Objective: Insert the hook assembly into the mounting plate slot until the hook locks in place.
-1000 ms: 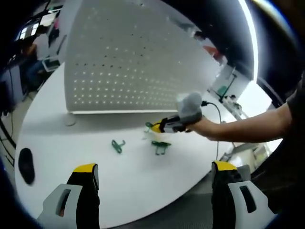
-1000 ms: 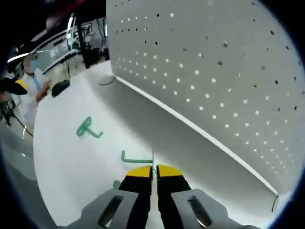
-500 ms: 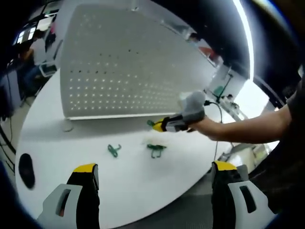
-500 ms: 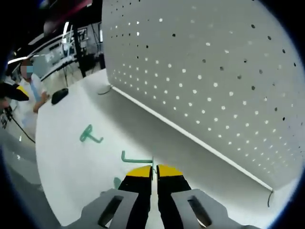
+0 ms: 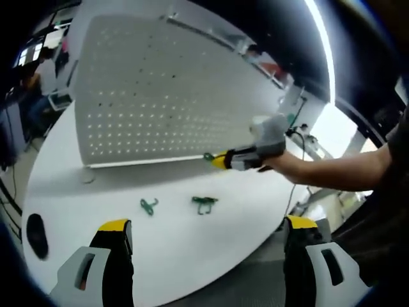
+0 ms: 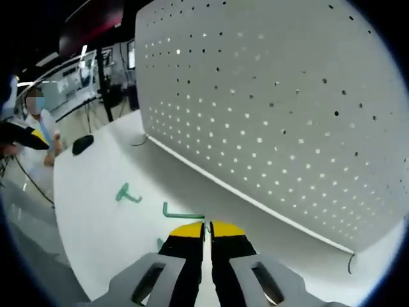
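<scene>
My right gripper is shut on a green hook whose L-shaped arm sticks out to the left of the jaws. It hangs above the white table, in front of the upright white pegboard. In the left gripper view a person's hand holds that right gripper with the green hook at its tip, close to the lower edge of the pegboard. My left gripper stands wide open near the table's front edge, with nothing between its jaws.
Two loose green hooks lie on the round white table; one hook lies to the left below my right gripper. A black object sits at the table's left edge. A person stands far left.
The right gripper has risen from the table with the hook and moved right, nearer the pegboard's lower edge. The left gripper's jaws have stayed wide open.
</scene>
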Tool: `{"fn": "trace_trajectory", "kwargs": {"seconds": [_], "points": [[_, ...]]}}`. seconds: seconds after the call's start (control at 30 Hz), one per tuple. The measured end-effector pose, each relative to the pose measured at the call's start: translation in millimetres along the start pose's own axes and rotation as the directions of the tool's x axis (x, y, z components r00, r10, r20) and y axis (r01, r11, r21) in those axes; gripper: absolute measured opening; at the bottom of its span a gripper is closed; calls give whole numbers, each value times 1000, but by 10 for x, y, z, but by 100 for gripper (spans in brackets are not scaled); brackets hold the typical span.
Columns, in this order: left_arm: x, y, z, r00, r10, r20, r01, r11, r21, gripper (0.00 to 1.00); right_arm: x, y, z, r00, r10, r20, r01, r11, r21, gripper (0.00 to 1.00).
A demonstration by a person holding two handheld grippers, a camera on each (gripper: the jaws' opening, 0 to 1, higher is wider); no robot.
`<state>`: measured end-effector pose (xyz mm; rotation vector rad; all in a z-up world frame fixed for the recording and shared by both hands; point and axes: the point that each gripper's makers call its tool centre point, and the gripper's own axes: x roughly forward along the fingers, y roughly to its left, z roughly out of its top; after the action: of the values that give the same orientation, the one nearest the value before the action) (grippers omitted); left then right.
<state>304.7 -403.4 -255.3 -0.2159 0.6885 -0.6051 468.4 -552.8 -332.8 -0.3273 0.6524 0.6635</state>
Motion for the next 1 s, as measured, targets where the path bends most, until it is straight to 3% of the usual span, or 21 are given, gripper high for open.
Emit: {"fn": "trace_trajectory", "kwargs": {"seconds": [0.63,0.7,1.0], "points": [[-15,-38,-1,1000,-6,13,6,1000,16,100,-529,21,259,994,-20,107,16,999,34,1],[-10,-47,6,1000,-8,11,8,1000,25,100,-560,21,268,993,-32,109,31,999,4,1],[5,-70,61,1000,-15,13,14,999,53,100,-721,137,351,989,-19,145,16,1000,24,1]]}}
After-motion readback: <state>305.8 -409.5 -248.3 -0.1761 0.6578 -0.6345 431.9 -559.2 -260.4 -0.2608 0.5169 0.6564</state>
